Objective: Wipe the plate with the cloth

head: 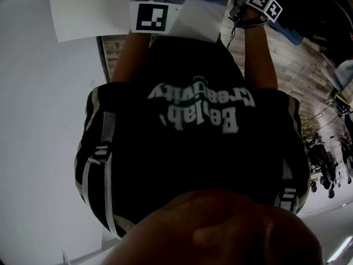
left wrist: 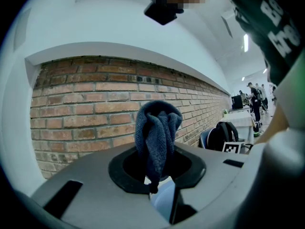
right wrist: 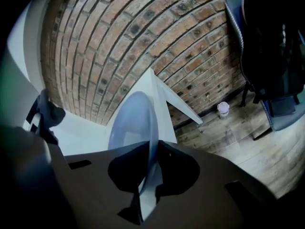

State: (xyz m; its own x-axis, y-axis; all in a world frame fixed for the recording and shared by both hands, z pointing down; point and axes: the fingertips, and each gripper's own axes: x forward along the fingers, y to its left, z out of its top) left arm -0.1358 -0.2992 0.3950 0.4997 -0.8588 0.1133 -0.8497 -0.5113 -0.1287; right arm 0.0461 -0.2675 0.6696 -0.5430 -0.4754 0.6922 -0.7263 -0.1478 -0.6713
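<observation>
Firstly, surroundings:
- Brick wall (left wrist: 95, 113): fills the background of both claw views.
- Desk (right wrist: 86, 132): white, running along the foot of that wall; one corner juts toward the right of the right gripper view.
- Wooden floor (right wrist: 238, 137): lower right of the right gripper view, with a small pale cup (right wrist: 223, 109) standing on it near the wall.
- Dark chair (right wrist: 267, 56): upper right of the same view, well apart from the desk.
- Your dark shirt (head: 193, 148): covers most of the head view and hides both claws' tips there; only the marker cubes (head: 151, 16) show along the top edge.

Then, task items:
- Cloth (left wrist: 157, 128): dark blue, bunched, standing up from the centre of the left gripper view. Your left claw (left wrist: 155, 175) is clamped on its lower end, and the folds rise above the jaws against the brickwork.
- Plate (right wrist: 131, 123): pale blue, seen nearly edge-on at the centre of the right gripper view, tilted up above the desk. Your right claw (right wrist: 150, 175) is pinched on its near rim, one jaw on each face.
- Relation: in the right gripper view the cloth shows as a dark lump at the left edge, left of the plate and apart from it.
</observation>
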